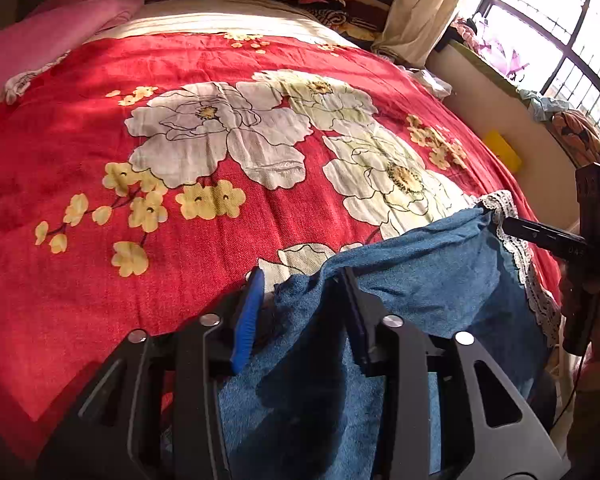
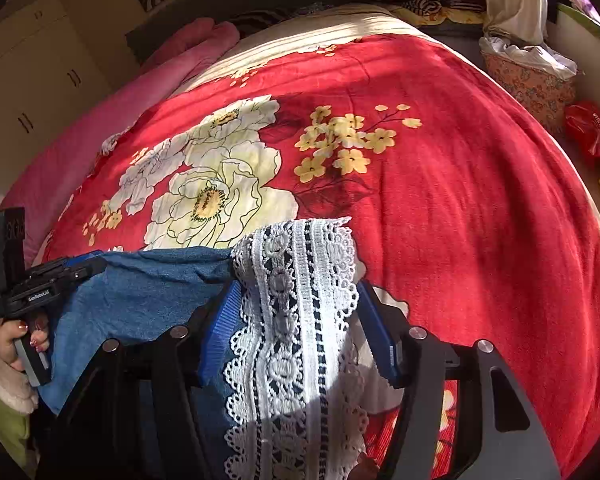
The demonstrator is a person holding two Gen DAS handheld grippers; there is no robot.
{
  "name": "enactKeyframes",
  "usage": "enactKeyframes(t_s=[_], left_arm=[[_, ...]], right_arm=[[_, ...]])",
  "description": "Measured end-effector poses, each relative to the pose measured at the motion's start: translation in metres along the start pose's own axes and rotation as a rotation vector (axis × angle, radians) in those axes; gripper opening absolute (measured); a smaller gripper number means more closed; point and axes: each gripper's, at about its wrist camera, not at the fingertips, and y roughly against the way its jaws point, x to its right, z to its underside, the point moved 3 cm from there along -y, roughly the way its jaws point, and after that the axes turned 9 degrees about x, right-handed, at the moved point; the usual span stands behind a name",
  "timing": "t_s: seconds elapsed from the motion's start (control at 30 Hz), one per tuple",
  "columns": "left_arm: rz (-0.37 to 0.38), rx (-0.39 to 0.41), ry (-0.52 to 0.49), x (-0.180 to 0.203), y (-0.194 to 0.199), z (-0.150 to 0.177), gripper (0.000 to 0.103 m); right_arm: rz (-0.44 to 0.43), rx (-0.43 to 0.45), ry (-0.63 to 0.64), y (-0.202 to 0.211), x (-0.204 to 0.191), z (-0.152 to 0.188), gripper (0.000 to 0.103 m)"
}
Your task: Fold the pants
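My left claw reaches forward over the near edge of the bed, its blue-padded fingers set moderately wide with the blue pants draped up between them; the cloth lies against the right finger, but I cannot tell whether it is truly pinched. My right claw also points forward, low over the near edge, its ribbed blue fingers apart on either side of the white lace trim, which lies loosely over the gap rather than being squeezed. In the right wrist view my left hand, nails painted, wraps the black handle of its tool at the left.

The pants hang stretched between both claws at the bed's near edge, the top edge sagging in soft folds. The fabric is a denim-like, matte blue weave; the lace is openwork with scalloped borders and round rosette shapes.

Beneath lies a plush red blanket printed with large white and small yellow flowers, and a pink quilt along its far left edge.
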Motion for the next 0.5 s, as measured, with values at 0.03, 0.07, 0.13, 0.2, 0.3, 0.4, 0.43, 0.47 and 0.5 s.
enactKeyframes(t_s=[0.03,0.07,0.13,0.2,0.3,0.4,0.43,0.47,0.5], left_arm=[[0.004,0.023,0.011,-0.001,0.01,-0.001,0.039],[0.004,0.043,0.02,-0.001,0.021,-0.001,0.041],[-0.006,0.076,0.038,-0.002,0.043,0.002,0.053],[0.008,0.099,0.064,-0.002,0.065,0.009,0.06],[-0.006,0.131,0.079,-0.003,0.1,0.027,0.069],[-0.028,0.149,0.102,-0.008,0.131,0.05,0.072],[-0.043,0.152,0.109,-0.011,0.14,0.057,0.072],[-0.058,0.154,0.118,-0.014,0.148,0.065,0.073],[-0.073,0.156,0.132,-0.018,0.156,0.072,0.074]], right_arm=[[0.002,0.018,-0.012,0.012,0.002,0.001,0.063],[0.008,0.033,-0.021,0.023,0.004,0.003,0.068],[0.003,0.061,-0.031,0.045,0.007,0.01,0.072],[0.01,0.079,-0.036,0.065,0.007,0.021,0.076],[0.008,0.096,-0.072,0.088,0.009,0.042,0.078],[0.015,0.101,-0.12,0.105,0.012,0.064,0.079],[0.008,0.099,-0.138,0.108,0.013,0.071,0.079],[0.009,0.092,-0.159,0.11,0.012,0.079,0.079],[0.008,0.085,-0.176,0.111,0.012,0.086,0.079]])
